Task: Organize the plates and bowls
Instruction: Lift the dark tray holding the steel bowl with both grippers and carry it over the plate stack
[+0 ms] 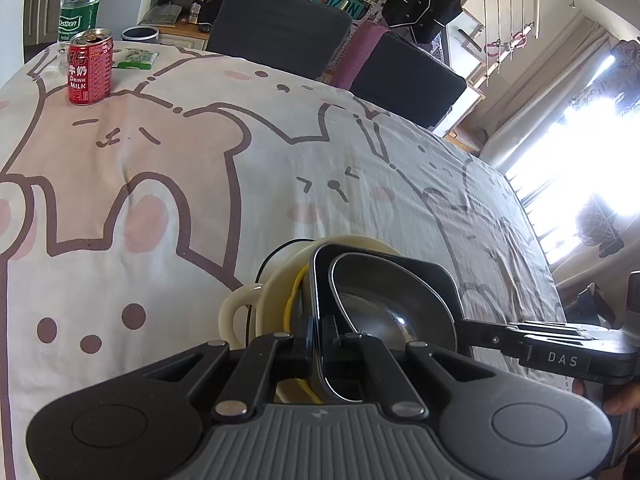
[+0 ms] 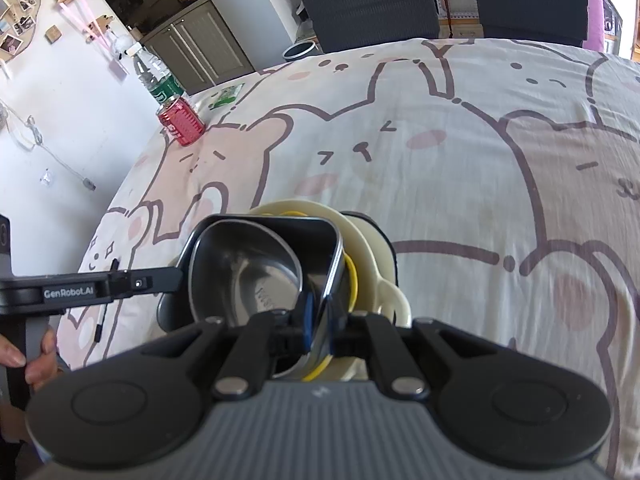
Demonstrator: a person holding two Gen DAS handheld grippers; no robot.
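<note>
Both claws are pinched shut on the same dark square dish (image 1: 424,280) — the left gripper (image 1: 318,344) on its near-left rim, the right gripper (image 2: 320,332) on the opposite rim. My judgement is that the dish is being seated into the stack, so it should come down level, both sides together, without either claw letting go until it rests flat.

Just ahead of the fingers, on the cartoon tablecloth (image 1: 160,184), the cream handled bowl (image 1: 276,292) sits lowest and holds the dark dish. Inside the dish lies a steel bowl (image 2: 244,272), seemingly empty. A yellow band (image 2: 352,276) shows between the cream bowl and the dish — what it is I cannot tell.
</note>
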